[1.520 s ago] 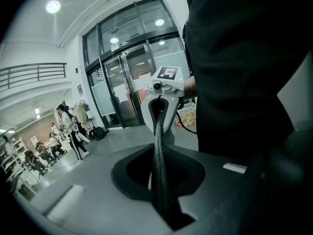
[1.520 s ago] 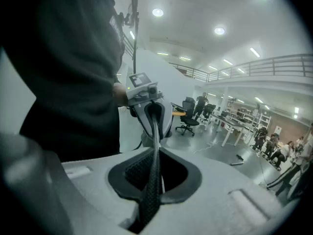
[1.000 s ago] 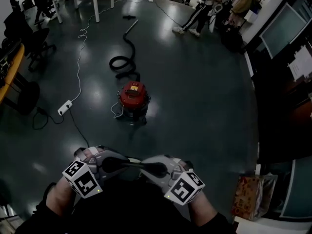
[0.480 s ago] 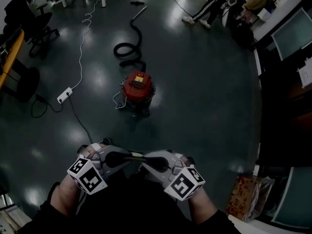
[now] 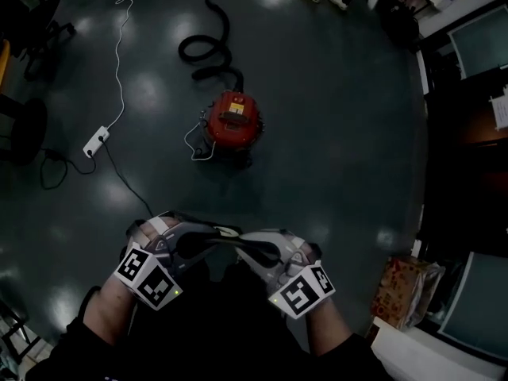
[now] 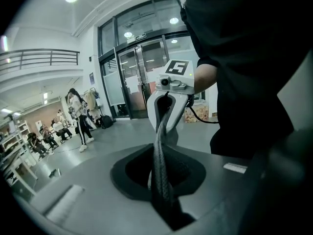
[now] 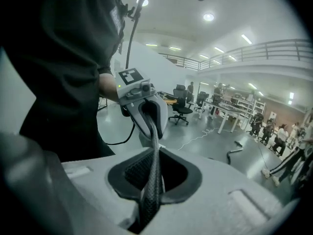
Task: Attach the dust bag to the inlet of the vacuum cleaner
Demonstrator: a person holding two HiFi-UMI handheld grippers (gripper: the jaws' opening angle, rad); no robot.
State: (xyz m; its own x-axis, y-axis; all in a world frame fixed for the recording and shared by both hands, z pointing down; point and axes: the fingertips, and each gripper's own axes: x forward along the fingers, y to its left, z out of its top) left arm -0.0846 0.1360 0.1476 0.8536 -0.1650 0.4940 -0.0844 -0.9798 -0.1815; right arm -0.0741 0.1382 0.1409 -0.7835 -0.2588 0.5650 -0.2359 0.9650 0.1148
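The red vacuum cleaner [image 5: 232, 121] stands on the dark floor ahead, its black hose [image 5: 208, 50] curling away behind it. The dust bag [image 5: 218, 244] hangs between my two grippers, close to my body. It shows as a grey panel [image 6: 88, 190] with a black-rimmed opening [image 6: 146, 173], and its dark woven edge [image 7: 152, 180] runs from one pair of jaws to the other. My left gripper [image 5: 194, 244] and right gripper [image 5: 258, 251] face each other, each shut on that edge. Both are well short of the vacuum.
A white power strip [image 5: 95, 141] and its cable [image 5: 119, 46] lie on the floor to the left. A red patterned bag [image 5: 405, 292] leans at the right, by dark cabinets [image 5: 460, 133]. Several people [image 6: 78, 116] and office chairs [image 7: 181, 106] are far off.
Both grippers, still holding the dust bag between them, have moved forward and lower toward the red vacuum. The grip looks the same.
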